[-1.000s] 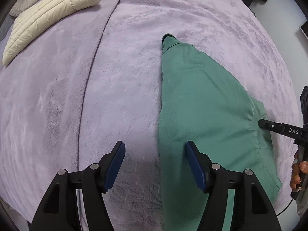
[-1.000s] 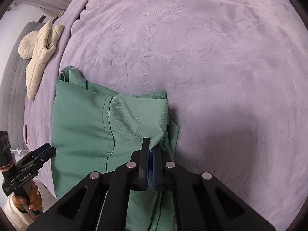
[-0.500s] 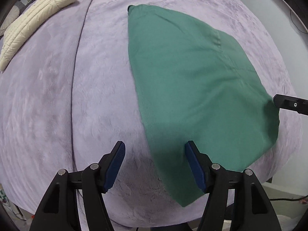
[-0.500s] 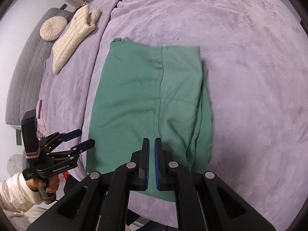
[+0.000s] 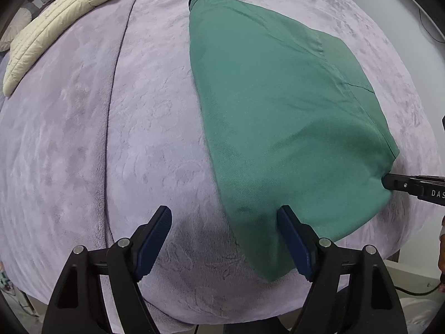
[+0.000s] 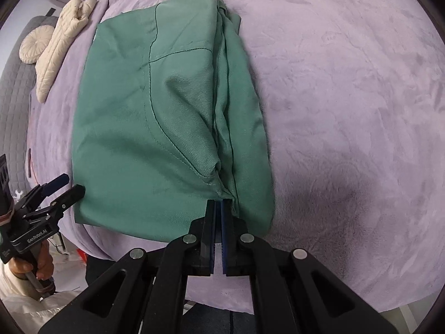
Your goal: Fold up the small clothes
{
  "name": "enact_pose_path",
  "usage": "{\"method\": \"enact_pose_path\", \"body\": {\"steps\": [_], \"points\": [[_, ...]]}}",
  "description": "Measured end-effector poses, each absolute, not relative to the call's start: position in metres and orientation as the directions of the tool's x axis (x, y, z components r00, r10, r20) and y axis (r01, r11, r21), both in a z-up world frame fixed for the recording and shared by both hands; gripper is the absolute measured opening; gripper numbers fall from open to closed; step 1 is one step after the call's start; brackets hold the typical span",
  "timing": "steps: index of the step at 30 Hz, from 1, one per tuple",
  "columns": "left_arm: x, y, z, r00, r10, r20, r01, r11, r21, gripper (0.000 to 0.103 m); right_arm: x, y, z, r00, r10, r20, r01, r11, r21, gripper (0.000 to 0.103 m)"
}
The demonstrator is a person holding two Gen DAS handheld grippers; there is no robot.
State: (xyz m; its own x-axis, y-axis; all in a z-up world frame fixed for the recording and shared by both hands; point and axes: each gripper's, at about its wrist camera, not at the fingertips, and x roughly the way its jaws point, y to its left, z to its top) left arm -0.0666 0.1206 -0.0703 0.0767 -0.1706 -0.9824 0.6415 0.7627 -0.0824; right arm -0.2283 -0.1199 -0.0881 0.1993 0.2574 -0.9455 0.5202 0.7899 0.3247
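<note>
The right gripper (image 6: 218,204) is clenched on the folded green cotton garment's (image 6: 155,128) six-o'clock hem again — the left gripper's (image 5: 225,225) fingers are opening, grasping nothing, so another fold looks due.

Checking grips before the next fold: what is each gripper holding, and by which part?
The right gripper is shut on the green garment, pinching its bunched near edge. The left gripper holds nothing; its jaws are opening over the garment's corner.

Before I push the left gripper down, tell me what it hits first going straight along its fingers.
Probably the purple blanket, bare between the opening fingers; the left gripper holds nothing. The green garment has its near edge at the right-hand finger, though depth is unclear.
</note>
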Motion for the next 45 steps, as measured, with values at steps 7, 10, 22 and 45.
{"method": "enact_pose_path", "body": {"steps": [7, 10, 22, 45], "points": [[-0.069, 0.126, -0.065, 0.071, -0.161, -0.984, 0.631, 0.771, -0.081, 0.080, -0.227, -0.120, -0.083, 0.188, 0.249, -0.950, 0.539, 0.782, 0.312, 0.002], [-0.069, 0.128, -0.061, 0.074, -0.162, -0.984, 0.628, 0.774, -0.080, 0.080, -0.225, -0.116, -0.081, 0.180, 0.245, -0.953, 0.536, 0.788, 0.303, 0.005], [-0.067, 0.135, -0.050, 0.096, -0.159, -0.983, 0.621, 0.781, -0.066, 0.080, -0.219, -0.109, -0.060, 0.211, 0.224, -0.952, 0.544, 0.782, 0.304, 0.006], [-0.068, 0.136, -0.071, 0.063, -0.122, -0.991, 0.592, 0.803, -0.061, 0.080, -0.197, -0.129, -0.078, 0.179, 0.221, -0.959, 0.578, 0.765, 0.284, 0.041]]}}
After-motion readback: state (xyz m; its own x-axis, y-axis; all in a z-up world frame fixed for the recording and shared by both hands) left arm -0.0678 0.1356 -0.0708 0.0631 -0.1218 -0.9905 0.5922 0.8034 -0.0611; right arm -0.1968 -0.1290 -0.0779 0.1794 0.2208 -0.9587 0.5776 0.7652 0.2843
